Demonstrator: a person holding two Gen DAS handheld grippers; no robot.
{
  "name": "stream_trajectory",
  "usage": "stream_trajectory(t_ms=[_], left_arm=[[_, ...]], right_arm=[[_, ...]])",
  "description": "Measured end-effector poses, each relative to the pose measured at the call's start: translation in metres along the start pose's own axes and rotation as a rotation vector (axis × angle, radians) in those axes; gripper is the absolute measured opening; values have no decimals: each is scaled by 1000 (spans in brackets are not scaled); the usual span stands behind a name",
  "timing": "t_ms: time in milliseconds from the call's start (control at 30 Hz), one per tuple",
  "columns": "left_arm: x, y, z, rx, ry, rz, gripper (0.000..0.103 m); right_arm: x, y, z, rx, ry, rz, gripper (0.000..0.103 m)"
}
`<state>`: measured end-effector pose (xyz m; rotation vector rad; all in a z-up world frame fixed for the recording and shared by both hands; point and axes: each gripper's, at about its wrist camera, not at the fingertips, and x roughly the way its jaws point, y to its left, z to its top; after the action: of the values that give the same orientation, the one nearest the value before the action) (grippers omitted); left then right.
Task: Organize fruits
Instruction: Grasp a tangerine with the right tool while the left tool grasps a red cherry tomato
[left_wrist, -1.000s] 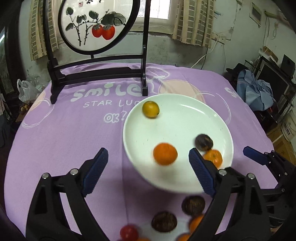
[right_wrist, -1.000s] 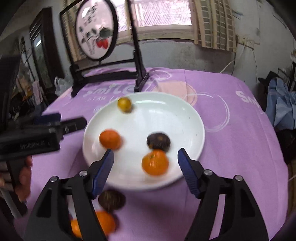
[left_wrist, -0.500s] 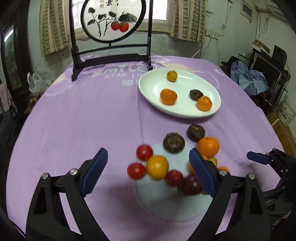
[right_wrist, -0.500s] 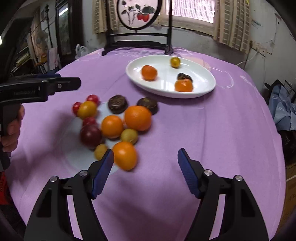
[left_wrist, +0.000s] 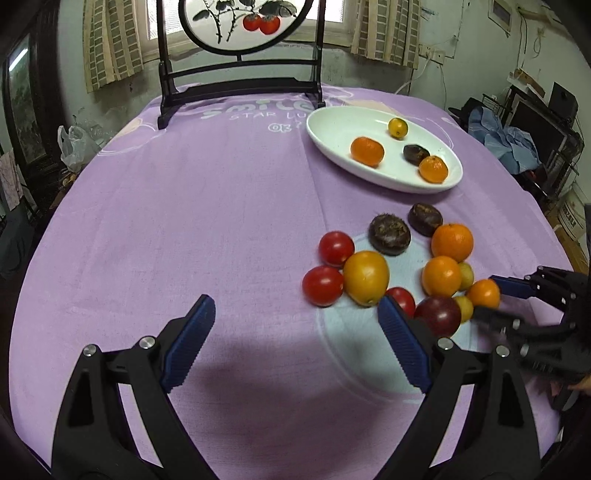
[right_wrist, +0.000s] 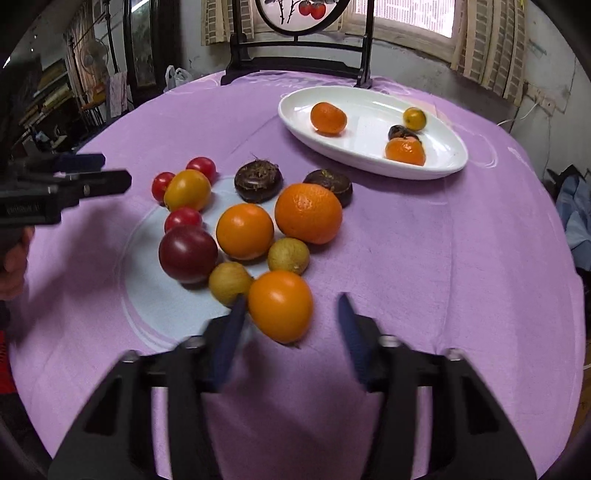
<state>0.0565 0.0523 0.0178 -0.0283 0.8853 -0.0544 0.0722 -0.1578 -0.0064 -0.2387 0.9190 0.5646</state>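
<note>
Between right claw (right_wrist: 291, 314) blades: orange fruit (right_wrist: 280, 305), roundish, untouched.

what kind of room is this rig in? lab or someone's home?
Most likely a lived-in home, not a lab: a round table under a purple printed tablecloth, a decorative round painted screen on a dark wooden stand, curtained windows, and clothes piled over furniture at the side.

I've pulled both grippers back from the plate (right_wrist: 373, 162) to the near fruit pile — my right gripper (right_wrist: 291, 325) now straddles the nearest orange fruit (right_wrist: 280, 306), jaws narrower than before, not yet touching.
</note>
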Motion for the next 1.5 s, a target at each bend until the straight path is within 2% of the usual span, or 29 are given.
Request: stream_trajectory(t_ms=[367,467,500,567,633,933,1000,1067,1300,1500], left_arm=[[19,-6,-6,72,47,-9,91],[29,-10,-3,88,60,12,90],[31,-11,-2,96,64,17,88],[37,-12,-1,106,80,13,74],[45,-11,-1,103,104,9,67],[54,-14,7,139,85,7,63],[54,-17,9,152,78,-12,53],[54,-21,10,161,77,-49,32],[50,-25,9,159,78,-26,30],[18,-23,10,156,25,-15,30]], right_arm=[[5,-10,0,52,1,69,37],[4,-12,-2,62,-1,81,37],[3,-12,-3,65,-2,92,37],[1,-16,-5,86,-6,119,37],[0,-22,-6,109,-14,129,37],[-10,-33,-10,148,-55,167,37],[-9,-36,-10,159,-57,174,37],[-8,-38,-11,163,-56,172,37],[-11,-38,-12,164,-73,178,37],[-18,-44,-13,196,-112,179,37]])
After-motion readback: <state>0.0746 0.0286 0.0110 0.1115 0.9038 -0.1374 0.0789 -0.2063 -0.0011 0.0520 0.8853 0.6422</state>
